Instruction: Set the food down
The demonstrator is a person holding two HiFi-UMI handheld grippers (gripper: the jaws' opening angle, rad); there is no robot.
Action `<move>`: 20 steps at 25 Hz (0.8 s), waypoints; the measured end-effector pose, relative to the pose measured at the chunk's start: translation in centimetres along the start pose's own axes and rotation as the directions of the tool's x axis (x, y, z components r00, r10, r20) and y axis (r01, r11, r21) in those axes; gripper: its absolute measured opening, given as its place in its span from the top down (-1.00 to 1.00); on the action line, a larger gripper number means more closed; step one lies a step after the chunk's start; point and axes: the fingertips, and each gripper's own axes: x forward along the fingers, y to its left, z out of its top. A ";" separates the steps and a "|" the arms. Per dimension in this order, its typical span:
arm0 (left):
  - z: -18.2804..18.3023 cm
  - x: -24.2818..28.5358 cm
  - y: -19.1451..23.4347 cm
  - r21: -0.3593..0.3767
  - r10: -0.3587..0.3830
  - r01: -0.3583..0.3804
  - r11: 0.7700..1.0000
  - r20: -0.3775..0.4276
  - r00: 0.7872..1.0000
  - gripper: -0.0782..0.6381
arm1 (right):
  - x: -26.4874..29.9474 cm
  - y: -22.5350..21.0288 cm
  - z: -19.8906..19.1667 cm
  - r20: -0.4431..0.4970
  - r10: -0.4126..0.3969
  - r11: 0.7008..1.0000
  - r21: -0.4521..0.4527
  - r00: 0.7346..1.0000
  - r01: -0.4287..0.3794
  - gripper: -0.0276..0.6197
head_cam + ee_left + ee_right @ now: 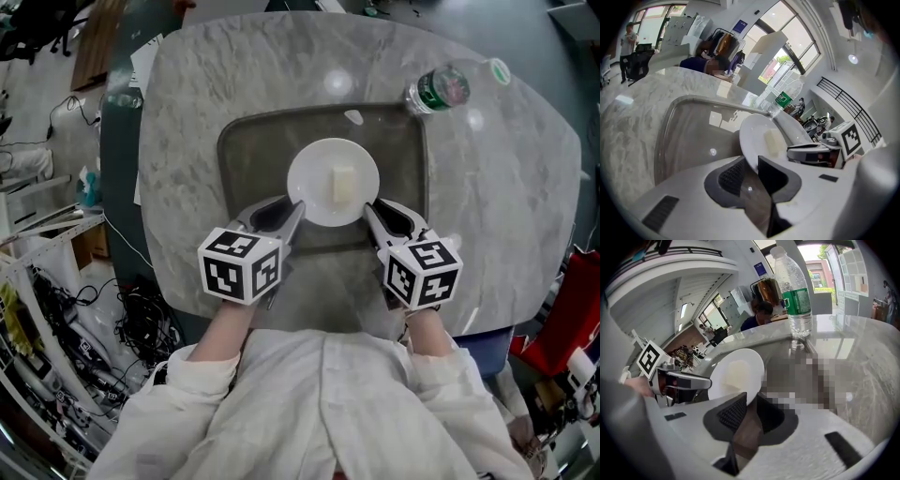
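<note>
Starting at the left: left claw (294, 208) drawn narrow, pinching the near-left rim of the white plate (314, 167), one pad on each face of the edge. Just ahead of that claw and to its right, in the middle of the plate: the food (343, 182), a pale block lying flat. Across from it, right claw (371, 208) set the same way, narrow and clamped on the near-right rim. Under both claws and the plate: a grey tray (246, 141), resting on a marble table (187, 84). Well beyond the right claw, by the tray's far right corner: a water bottle (439, 89), upright.

On progress: plate held over the middle of the tray, so the placing spot looks reached. Not yet released, with both claws gripping. Hard to say whether the base touches the tray. In the left gripper view it seems to hang just clear of the tray floor, so probably not down yet. Left to do, on that reading: lower until the base sits flat, open both claws, then draw them back off the rim without nudging the plate or tipping the food.

Counting up: two claws, one plate, one piece of food, one tray, one bottle, one table.
</note>
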 end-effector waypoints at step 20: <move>0.2 0.1 -0.2 -0.023 0.021 -0.022 0.999 -0.042 0.999 0.54 | 0.0 0.2 0.2 -0.050 -0.044 0.999 -0.009 0.998 0.043 0.77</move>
